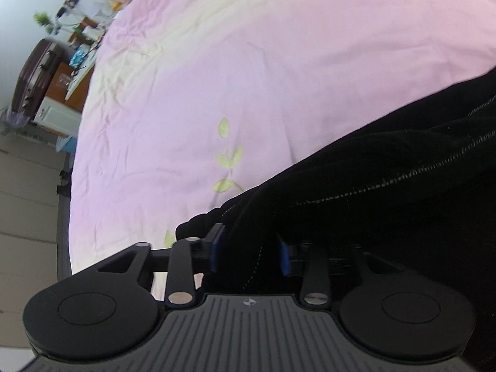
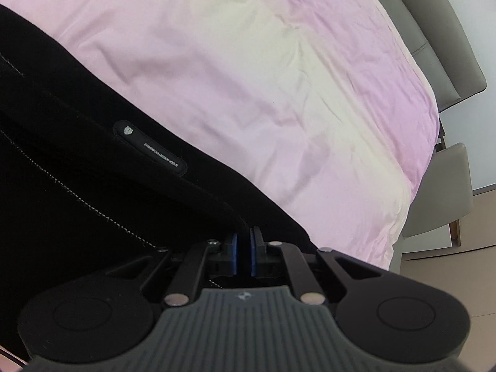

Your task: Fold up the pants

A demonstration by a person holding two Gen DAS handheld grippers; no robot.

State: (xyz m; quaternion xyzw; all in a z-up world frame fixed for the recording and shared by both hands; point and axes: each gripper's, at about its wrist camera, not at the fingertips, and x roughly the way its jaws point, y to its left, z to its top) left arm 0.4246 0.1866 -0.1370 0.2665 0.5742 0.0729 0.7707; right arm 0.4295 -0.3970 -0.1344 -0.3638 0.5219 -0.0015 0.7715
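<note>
Black pants (image 1: pixel 387 170) with pale contrast stitching lie on a pink and cream bed cover (image 1: pixel 248 62). In the left wrist view they fill the lower right. My left gripper (image 1: pixel 249 249) stands open, its blue pads apart, with a fold of the pants' edge lying loosely between them. In the right wrist view the pants (image 2: pixel 77 170) cover the left side and carry a small black label patch (image 2: pixel 151 148). My right gripper (image 2: pixel 245 252) is shut on a thin edge of the black fabric, with its blue pads close together.
The bed cover (image 2: pixel 279 93) spreads ahead of both grippers. Left of the bed are a dark suitcase (image 1: pixel 35 77), a cluttered desk (image 1: pixel 80 59) and tiled floor (image 1: pixel 24 186). A grey padded headboard (image 2: pixel 434 31) and a grey upholstered piece (image 2: pixel 440 192) border the right side.
</note>
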